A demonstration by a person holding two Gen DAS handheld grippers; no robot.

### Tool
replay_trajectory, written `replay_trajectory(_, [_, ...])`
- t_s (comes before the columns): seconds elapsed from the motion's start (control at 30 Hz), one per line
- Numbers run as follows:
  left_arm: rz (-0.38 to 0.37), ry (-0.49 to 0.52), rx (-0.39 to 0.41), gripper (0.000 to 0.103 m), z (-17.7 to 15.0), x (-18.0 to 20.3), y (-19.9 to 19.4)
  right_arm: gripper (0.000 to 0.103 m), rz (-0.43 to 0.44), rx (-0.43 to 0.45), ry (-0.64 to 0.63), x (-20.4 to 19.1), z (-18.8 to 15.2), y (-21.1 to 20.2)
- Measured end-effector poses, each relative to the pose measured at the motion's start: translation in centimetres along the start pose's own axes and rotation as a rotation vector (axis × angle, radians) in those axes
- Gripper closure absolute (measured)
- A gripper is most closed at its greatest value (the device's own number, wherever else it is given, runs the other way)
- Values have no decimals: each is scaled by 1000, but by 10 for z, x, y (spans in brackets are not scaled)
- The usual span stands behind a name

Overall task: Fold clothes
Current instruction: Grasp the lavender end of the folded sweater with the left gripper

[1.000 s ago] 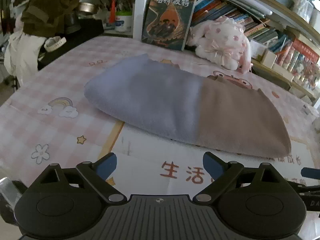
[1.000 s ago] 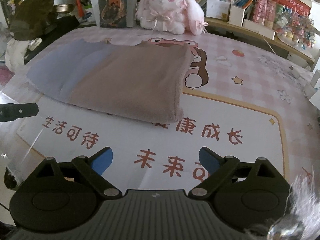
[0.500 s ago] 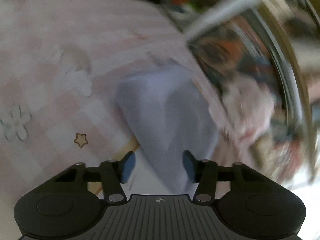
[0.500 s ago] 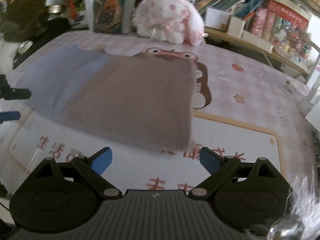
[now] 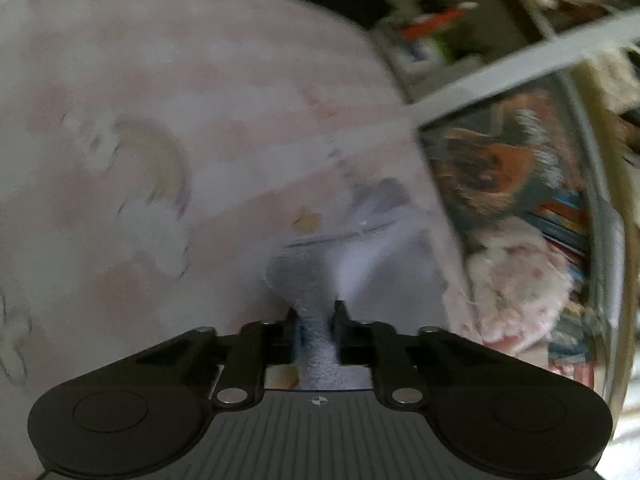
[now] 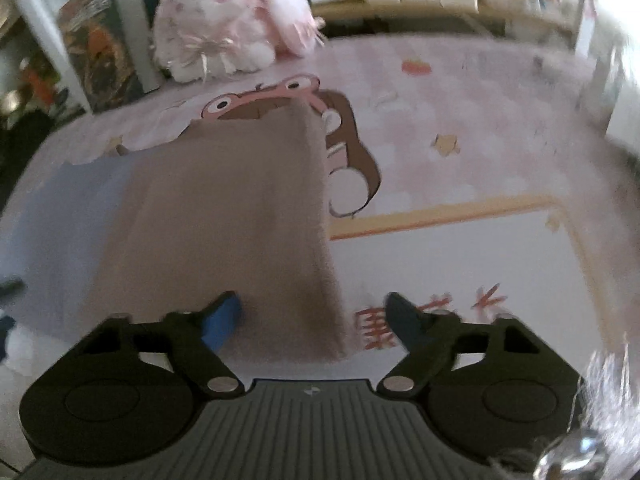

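Observation:
A folded cloth, lavender at one end and brown at the other [image 6: 224, 208], lies on the pink patterned table mat [image 6: 460, 168]. My left gripper [image 5: 316, 320] is shut on the lavender end of the cloth [image 5: 316, 280], which bunches between the jaws. My right gripper [image 6: 316, 312] is open, its jaws straddling the near right corner of the brown end, just above it. The left wrist view is blurred and tilted.
A pink plush toy [image 6: 228, 24] sits at the back of the mat, with a book [image 6: 100, 48] and shelves behind it. The plush also shows in the left wrist view [image 5: 520, 276]. The mat [image 5: 120, 120] extends left of the cloth.
My left gripper swung to the lavender end and shut on it. My right gripper moved forward over the brown end's corner, still open.

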State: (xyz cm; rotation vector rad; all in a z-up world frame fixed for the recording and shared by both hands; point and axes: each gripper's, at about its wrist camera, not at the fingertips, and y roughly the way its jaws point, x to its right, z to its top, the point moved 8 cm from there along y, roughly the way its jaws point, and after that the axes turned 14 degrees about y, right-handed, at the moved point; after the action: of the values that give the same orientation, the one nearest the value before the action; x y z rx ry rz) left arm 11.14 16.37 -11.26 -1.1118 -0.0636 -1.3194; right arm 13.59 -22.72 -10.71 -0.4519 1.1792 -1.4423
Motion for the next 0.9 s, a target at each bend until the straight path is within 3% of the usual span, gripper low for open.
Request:
replay_trajectory(0.1, [-50,155,74,95,13,15,-17,49,28,-24,37,-8,-4,3])
replay_trajectory(0.23, [-47,75,5,94,15,-14,-2,56,41,-23,-15,-26,-11,5])
replay_trajectory(0.33, [-53,29,4,76,15,-18,7,56,15,-18,-50,-32,-14,7])
replay_trajectory(0.5, [-65,-48,4,64,15,-24,20,56,2,-28,-83,-35,-16,8])
replay_trajectory(0.6, [-61,-87,6,73,16,-27,28,57,-8,-29,-120,-38,-19,9])
replay_trajectory(0.63, [-39,-87,7,84,16,-29,28,56,-11,-29,-129,-39,-19,10])
replay_trajectory(0.77, [-28,-95,1,87,17,-33,27,55,-8,-41,-122,-40,-16,10])
replay_trajectory(0.9, [-48,-102,-14,87,19,-36,27,55,37,0,-61,-37,12,2])
